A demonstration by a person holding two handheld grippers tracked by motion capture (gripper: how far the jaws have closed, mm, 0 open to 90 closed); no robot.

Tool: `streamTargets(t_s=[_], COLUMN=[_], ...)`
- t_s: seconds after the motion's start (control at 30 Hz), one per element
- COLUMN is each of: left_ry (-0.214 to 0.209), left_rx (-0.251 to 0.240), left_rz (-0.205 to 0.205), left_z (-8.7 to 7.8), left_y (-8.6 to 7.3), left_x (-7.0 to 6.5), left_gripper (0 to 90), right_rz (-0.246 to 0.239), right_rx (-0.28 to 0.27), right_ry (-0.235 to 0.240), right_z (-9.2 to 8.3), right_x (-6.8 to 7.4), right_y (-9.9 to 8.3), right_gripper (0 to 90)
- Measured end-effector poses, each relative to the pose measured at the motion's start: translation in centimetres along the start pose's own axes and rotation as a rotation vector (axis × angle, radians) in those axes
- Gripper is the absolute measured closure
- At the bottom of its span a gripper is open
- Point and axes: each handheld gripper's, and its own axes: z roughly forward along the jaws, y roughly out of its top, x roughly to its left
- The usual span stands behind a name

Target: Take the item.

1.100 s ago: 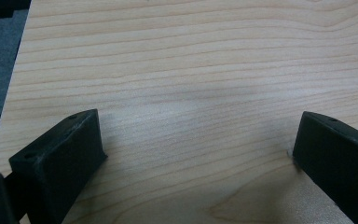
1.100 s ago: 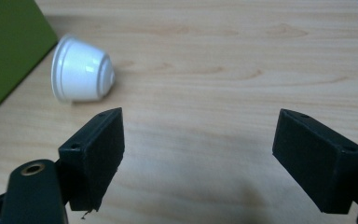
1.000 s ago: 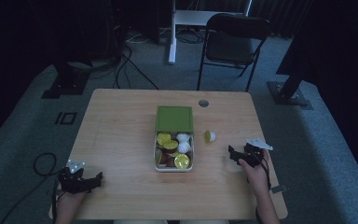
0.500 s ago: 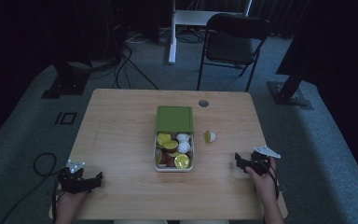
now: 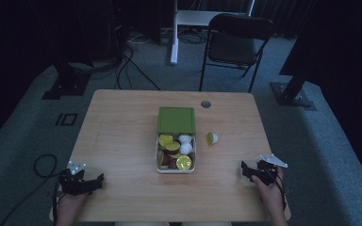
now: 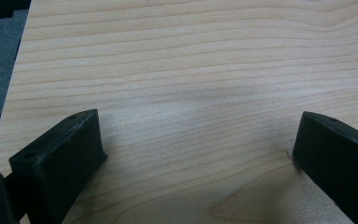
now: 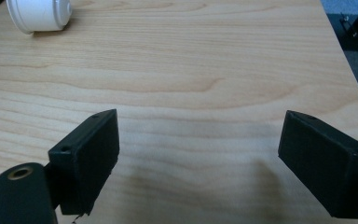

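Left gripper (image 5: 96, 179): positioned at the near left corner of the table (image 5: 122, 141), held in the person's left hand (image 5: 69, 207). In the left gripper view its jaws are spread wide, released, with bare wood grain between them and nothing gripped. A cable (image 5: 41, 165) trails off the near left edge toward the floor.

Right gripper (image 5: 245, 170): positioned near the near right edge of the table, held in the person's right hand (image 5: 269, 194). A grey plate (image 5: 273, 160) sits on top of it. In the right gripper view its jaws are likewise spread wide, released, over bare wood.

Loose capsule (image 5: 211, 138): lies on its side on the table, well apart from the right gripper, farther in and to its left, just right of the box. Its yellow-green lid faces left in the high view; the right gripper view shows its white body (image 7: 38, 14) at the far left.

Box (image 5: 160, 165): sits at the table centre, between the two grippers and farther in. It contains several capsules (image 5: 185, 163) with yellow-green, white and brown tops. The green lid (image 5: 176, 120) lies at the box's far edge, touching it.

Far zone: a round grommet (image 5: 205, 104) is set into the table near its far edge. A dark chair (image 5: 235, 42) stands on the floor beyond.
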Motion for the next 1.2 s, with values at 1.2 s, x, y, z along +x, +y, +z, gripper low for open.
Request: streamTargets(t_s=[1.2], left_ry=[0.0], left_rx=[0.0], left_rz=[0.0], left_z=[0.0], left_y=[0.01], left_x=[0.0], left_gripper=[1.8], right_rz=[-0.086], right_rx=[0.104], right_ry=[0.018], right_z=[-0.22], right_x=[0.15], right_y=[-0.59], right_gripper=[10.9])
